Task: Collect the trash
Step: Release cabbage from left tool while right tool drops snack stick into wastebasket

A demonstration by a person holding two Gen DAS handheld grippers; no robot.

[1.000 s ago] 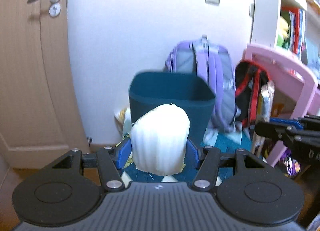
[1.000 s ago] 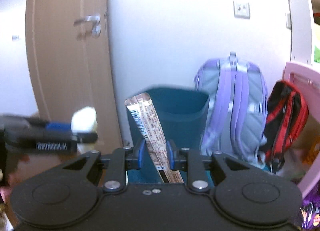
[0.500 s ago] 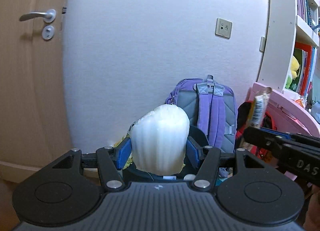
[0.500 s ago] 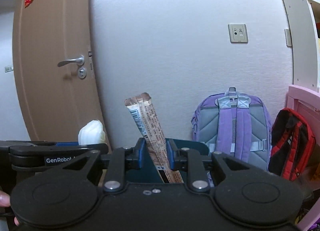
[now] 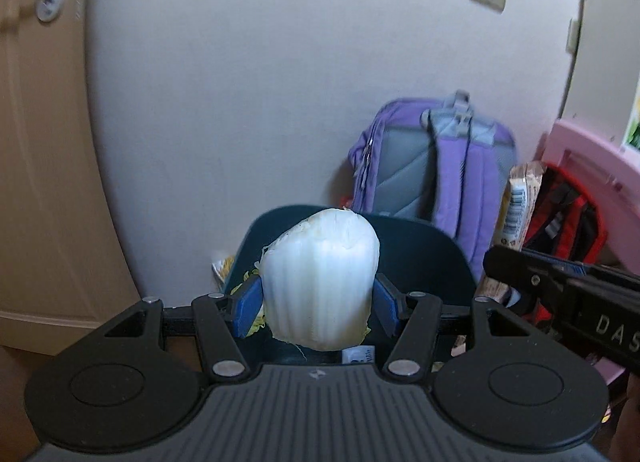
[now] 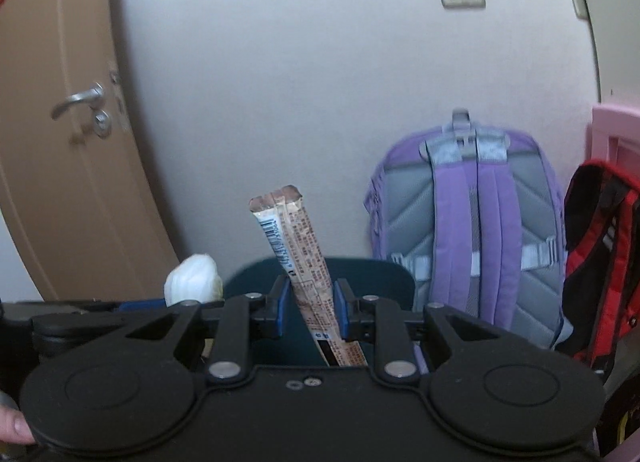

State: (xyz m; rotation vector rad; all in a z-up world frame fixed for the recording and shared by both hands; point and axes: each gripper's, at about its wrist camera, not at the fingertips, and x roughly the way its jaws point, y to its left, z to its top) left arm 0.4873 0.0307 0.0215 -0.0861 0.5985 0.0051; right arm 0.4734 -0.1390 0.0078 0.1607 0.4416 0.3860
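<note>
My left gripper (image 5: pixel 318 302) is shut on a white ribbed cabbage piece (image 5: pixel 320 278) and holds it just in front of a dark teal bin (image 5: pixel 420 254). My right gripper (image 6: pixel 308 310) is shut on a long brown snack wrapper (image 6: pixel 304 262) that stands upright before the same bin (image 6: pixel 376 274). The wrapper also shows at the right of the left wrist view (image 5: pixel 518 202). The cabbage piece also shows at the left of the right wrist view (image 6: pixel 194 280). Some scraps lie inside the bin.
A purple backpack (image 6: pixel 468 222) leans on the white wall behind the bin. A red and black bag (image 6: pixel 600 254) and a pink chair (image 5: pixel 592 170) stand to the right. A wooden door (image 6: pixel 60 122) is at the left.
Both grippers have tilted down and moved closer to the bin, which now shows more of its rim. Both grips are unchanged.
</note>
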